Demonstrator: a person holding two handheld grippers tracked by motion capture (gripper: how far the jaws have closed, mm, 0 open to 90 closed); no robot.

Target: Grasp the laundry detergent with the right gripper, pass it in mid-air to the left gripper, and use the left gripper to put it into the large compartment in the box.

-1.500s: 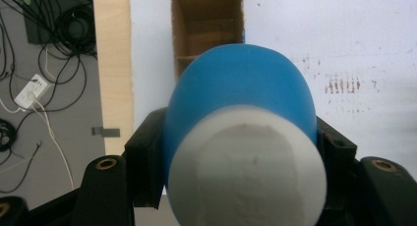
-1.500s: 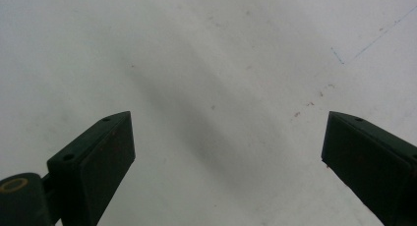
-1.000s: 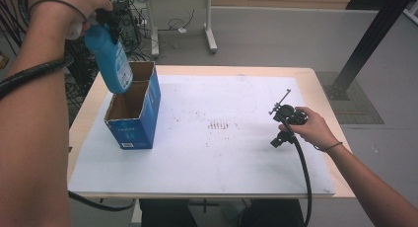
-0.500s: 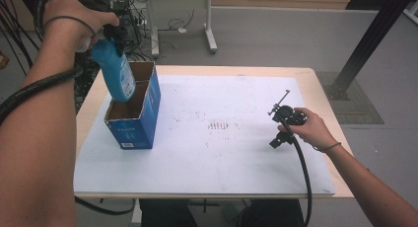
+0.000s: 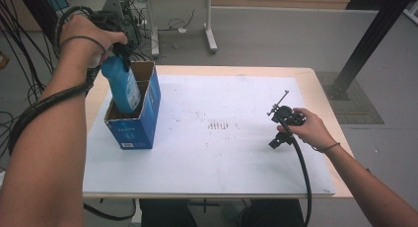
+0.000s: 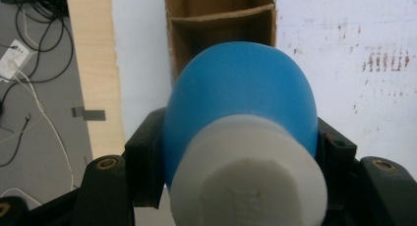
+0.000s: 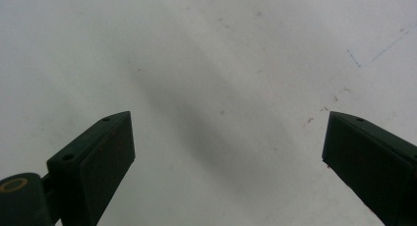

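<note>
The left tongs (image 5: pixel 116 52) hold a blue bottle (image 5: pixel 123 89) tight, just under its white cap (image 6: pixel 248 174). The jaws press on both sides of the bottle's neck. The bottle hangs a bit tilted, with its bottom end down inside a blue box (image 5: pixel 135 121). The box stands near the left edge of the tabletop (image 5: pixel 305 76), toward the far left corner. It is open on top and has a cardboard wall (image 6: pixel 221 14) across the middle that makes two parts. The bottle looks to be going into the near part, but I cannot tell if its bottom touches the floor of the box yet.

The right tongs (image 5: pixel 281 123) rest low by the right edge of the tabletop. Their jaws stand wide apart with nothing between them, above the bare white sheet (image 7: pixel 206 64).

So the step in hand seems to be putting the bottle into the box. Next, the bottle would need to go straight down until it stands on its own. Then the left tongs can let go and lift up. It should stay away from the cardboard wall so it does not get stuck.
</note>
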